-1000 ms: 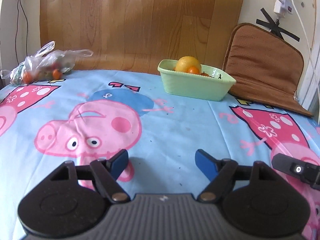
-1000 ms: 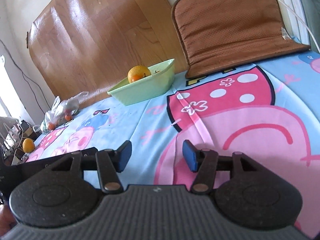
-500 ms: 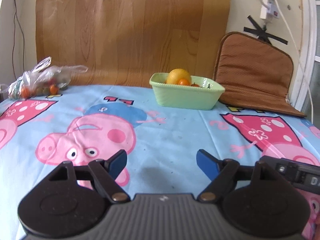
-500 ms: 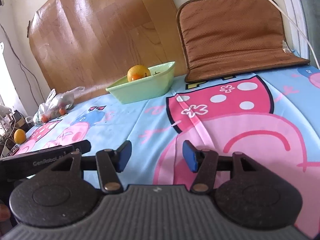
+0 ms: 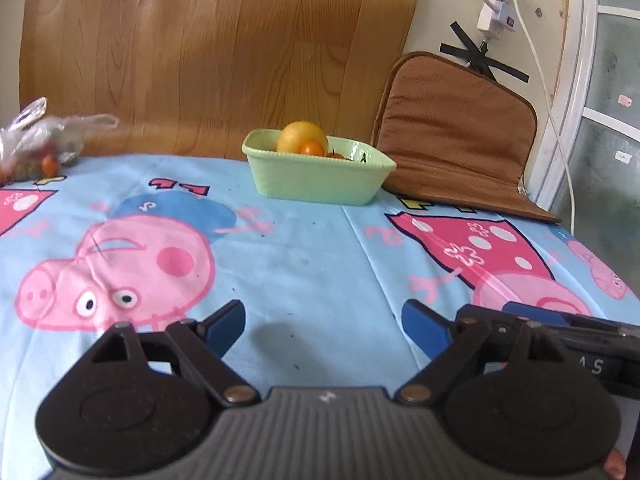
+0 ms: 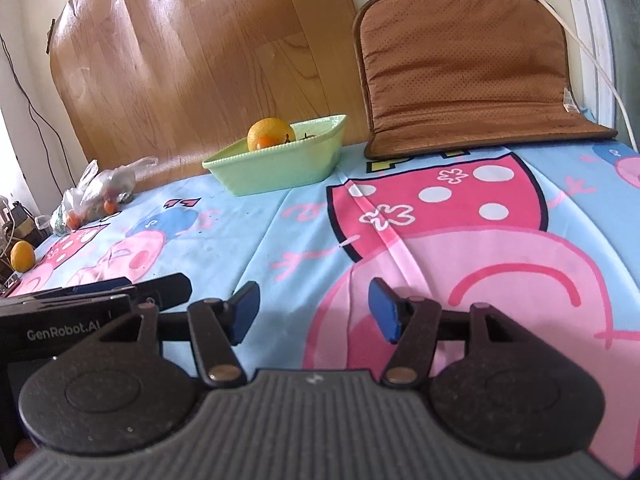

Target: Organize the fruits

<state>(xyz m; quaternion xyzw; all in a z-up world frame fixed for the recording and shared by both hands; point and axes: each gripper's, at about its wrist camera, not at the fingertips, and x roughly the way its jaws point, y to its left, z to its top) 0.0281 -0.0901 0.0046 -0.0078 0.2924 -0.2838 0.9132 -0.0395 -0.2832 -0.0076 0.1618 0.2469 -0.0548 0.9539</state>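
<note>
A pale green basin point(image 5: 320, 178) point(image 6: 280, 172) stands at the back of the table and holds a large yellow-orange fruit point(image 5: 302, 136) point(image 6: 271, 133) and small orange ones point(image 5: 313, 148). A clear plastic bag point(image 5: 36, 140) point(image 6: 94, 194) with small orange fruits lies at the far left. A loose yellow fruit point(image 6: 22, 256) sits at the left table edge. My left gripper point(image 5: 322, 326) is open and empty over the near cloth. My right gripper point(image 6: 312, 310) is open and empty, beside the left one point(image 6: 92, 300).
A cartoon pig tablecloth point(image 5: 304, 256) covers the table. A brown cushion point(image 5: 456, 136) point(image 6: 472, 68) leans at the back right behind the basin. A wooden board point(image 5: 216, 52) stands against the wall. A white cable point(image 5: 556, 116) hangs at the right.
Both grippers have tilted and shifted slightly to the right, so the basin sits further left in view. Both stay open and empty. Nothing on the table moved.
</note>
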